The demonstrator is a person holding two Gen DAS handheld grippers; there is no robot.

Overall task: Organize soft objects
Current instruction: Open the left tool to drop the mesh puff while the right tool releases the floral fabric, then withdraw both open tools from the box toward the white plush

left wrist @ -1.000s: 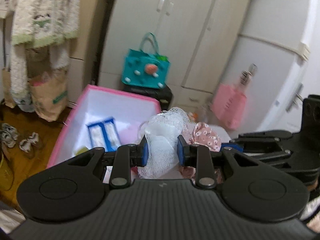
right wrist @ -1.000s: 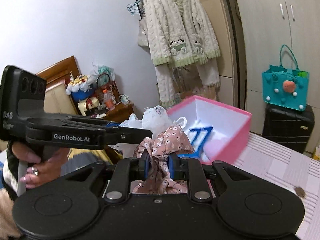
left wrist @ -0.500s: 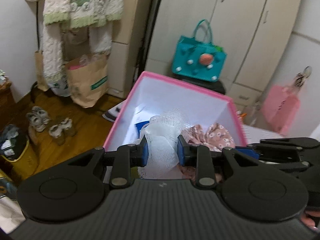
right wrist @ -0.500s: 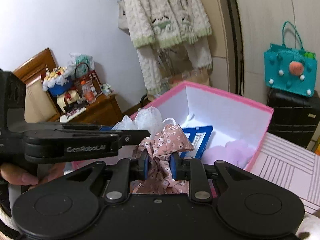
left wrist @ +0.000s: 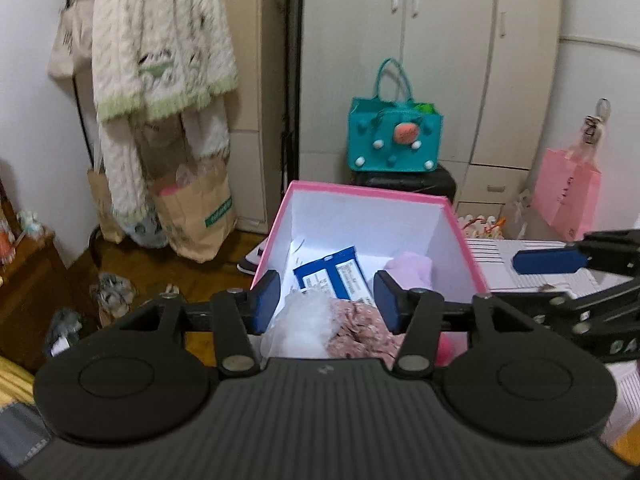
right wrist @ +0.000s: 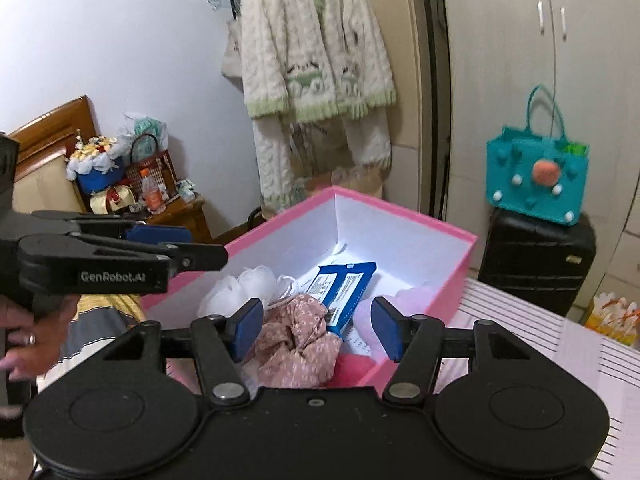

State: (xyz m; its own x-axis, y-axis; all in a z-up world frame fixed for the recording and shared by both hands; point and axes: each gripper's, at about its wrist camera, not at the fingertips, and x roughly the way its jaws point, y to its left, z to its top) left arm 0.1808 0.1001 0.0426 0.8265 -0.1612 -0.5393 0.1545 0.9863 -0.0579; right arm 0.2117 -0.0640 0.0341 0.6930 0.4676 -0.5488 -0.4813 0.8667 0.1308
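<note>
white mesh bath pouf: sitting inside the pink cardboard box with the white inside, near-left part, touching the floral one. In the left wrist view it's a blurry white lump low between the pads, so can't say much more about its shape there.
pink floral fabric scrunchie: in the box too, right at 3 o'clock of the pouf, near edge. Shows at from the other camera.
left gripper: jaws have just been opening, pads stand apart with nothing pressed, the pouf lies below them in the box.
right gripper: same deal, jaws have just been opening, both blue pads clear of the scrunchie, which lies loose underneath.
rest of the box: blue and white flat packet leaning mid-box, a pale lilac fluffy thing at roughly 2 o'clock of the scrunchie.
hand: wraps the left gripper's handle at 9 o'clock in the right view, ring on a finger.
background: teal felt tote bag on a black suitcase at 12 o'clock behind the box, cream knit cardigan hanging at about 11.
</note>
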